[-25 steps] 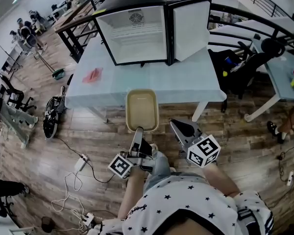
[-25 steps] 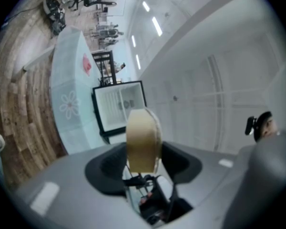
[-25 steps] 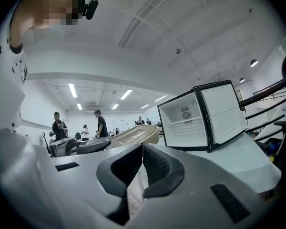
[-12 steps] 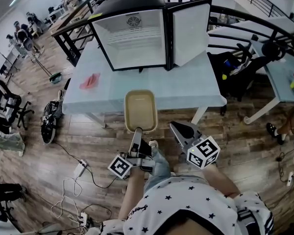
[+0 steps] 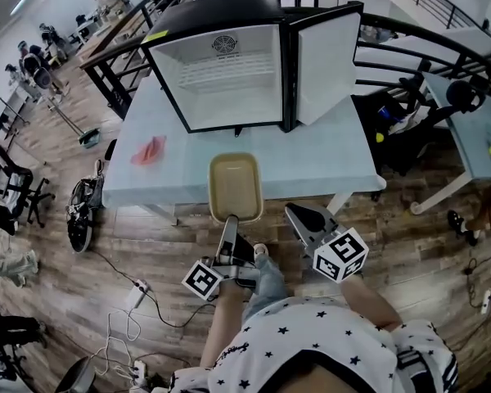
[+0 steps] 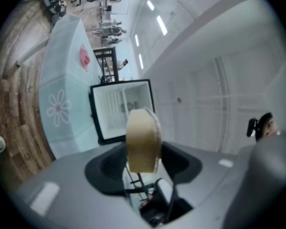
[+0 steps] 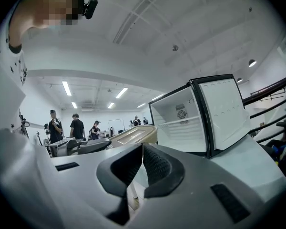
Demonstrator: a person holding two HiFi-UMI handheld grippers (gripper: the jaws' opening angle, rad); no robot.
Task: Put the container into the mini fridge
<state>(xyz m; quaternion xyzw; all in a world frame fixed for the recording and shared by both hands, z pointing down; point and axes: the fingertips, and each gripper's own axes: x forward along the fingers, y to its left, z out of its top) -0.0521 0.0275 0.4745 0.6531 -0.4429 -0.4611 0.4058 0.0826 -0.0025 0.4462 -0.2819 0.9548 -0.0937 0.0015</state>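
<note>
Beige container (image 5: 235,187) is pinched at its near end by the left hand-held gripper (image 5: 230,220), jaws clamped on the rim from either side. From the left gripper view you see the thing edge-on, standing right between the two jaws. It sits over the near edge of the pale blue surface (image 5: 311,158), straight in front of the mini fridge (image 5: 229,72) but well apart from it, so not inside yet. Can't really tell if the far end rests on the surface or hangs just above it.

Fridge is wide open: white inside, a wire shelf up top, a round fan grille on the back wall. Its door (image 5: 327,56) is swung out to the right.

The right hand-held gripper (image 7: 142,146) is off to the right of the container, its ribbed pads pressed together at the tips with nothing between them. Its marker cube (image 5: 341,255) faces up toward the head camera.

Also on the surface is a pink cloth (image 5: 150,149), lying way off to the left. Wooden floor (image 5: 147,244) below, with some cables trailing across it.
</note>
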